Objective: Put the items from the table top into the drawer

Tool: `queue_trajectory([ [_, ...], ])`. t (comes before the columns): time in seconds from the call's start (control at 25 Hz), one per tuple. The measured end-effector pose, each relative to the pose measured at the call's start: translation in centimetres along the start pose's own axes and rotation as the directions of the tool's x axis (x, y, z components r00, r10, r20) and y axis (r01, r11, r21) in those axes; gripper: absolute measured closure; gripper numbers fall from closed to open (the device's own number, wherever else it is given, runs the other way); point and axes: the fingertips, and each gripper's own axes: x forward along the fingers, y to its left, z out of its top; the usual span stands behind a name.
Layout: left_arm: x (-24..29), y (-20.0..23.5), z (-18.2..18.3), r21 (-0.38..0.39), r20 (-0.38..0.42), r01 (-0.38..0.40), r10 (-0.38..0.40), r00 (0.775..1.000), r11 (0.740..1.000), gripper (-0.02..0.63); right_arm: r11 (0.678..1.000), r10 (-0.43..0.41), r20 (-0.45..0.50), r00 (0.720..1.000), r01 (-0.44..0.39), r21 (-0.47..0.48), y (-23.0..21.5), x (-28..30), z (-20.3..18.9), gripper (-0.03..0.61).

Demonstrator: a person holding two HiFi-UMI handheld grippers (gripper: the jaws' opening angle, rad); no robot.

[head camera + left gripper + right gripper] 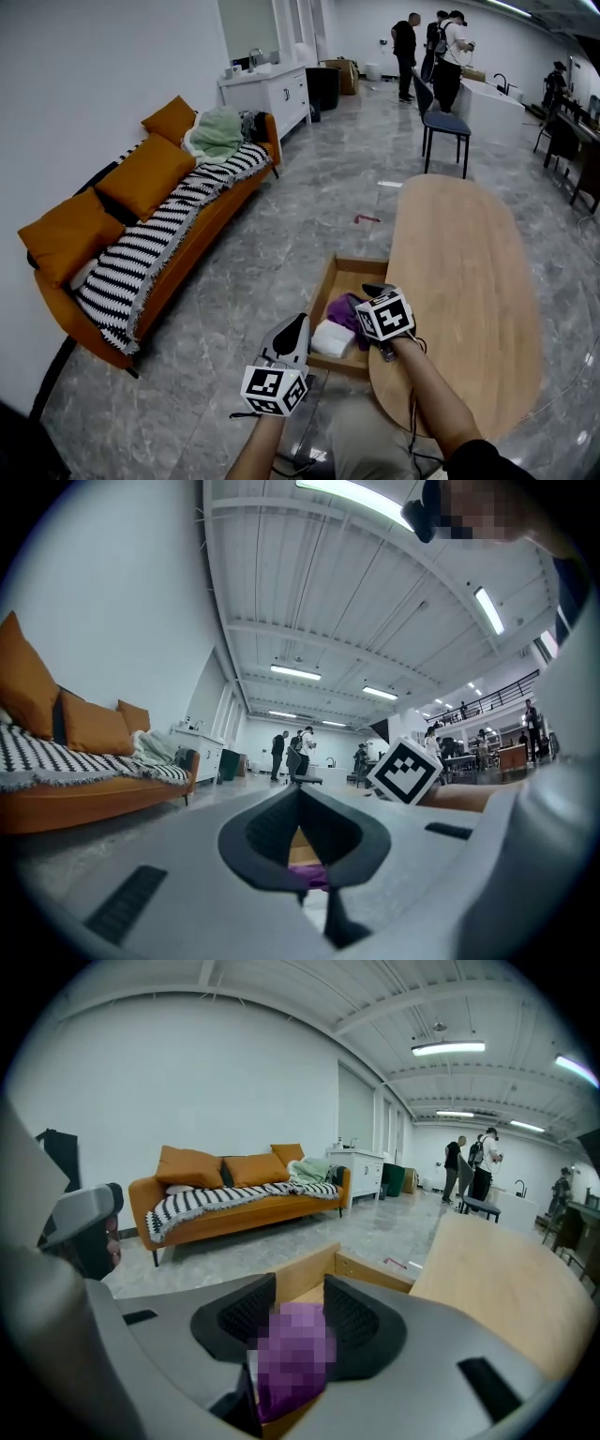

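Drawer with white item, head view

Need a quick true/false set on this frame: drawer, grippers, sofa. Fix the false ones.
1. The drawer is pulled open. True.
2. A white thing lies in the drawer beside a purple thing. True.
3. The left gripper grips the white thing. False: its jaws are together on nothing.
4. The right gripper hangs over the far end of the table. False: it is over the drawer, with the purple thing between its jaws.
5. The sofa is blue. False: it is orange, with a striped blanket.
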Motion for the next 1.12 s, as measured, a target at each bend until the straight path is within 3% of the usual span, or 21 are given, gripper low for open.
queue_trajectory([
  [0.2,-0.7,0.6,0.1,-0.007,0.006,-0.013,0.013,1.000,1.000,0.609,0.999,-0.022,0.008,1.000,0.023,-0.039,0.6,-0.2,0.3,0.493],
  [0.4,-1.3,0.6,-0.2,-0.001,0.009,-0.014,0.014,1.000,1.000,0.609,0.997,-0.050,0.018,0.999,0.051,-0.057,0.6,-0.8,0.0,0.539],
  [1.12,-3.7,-1.7,2.0,0.024,0.031,0.024,-0.024,0.999,0.999,0.609,0.997,-0.071,0.087,0.994,0.074,-0.028,2.0,-5.9,0.4,0.560],
])
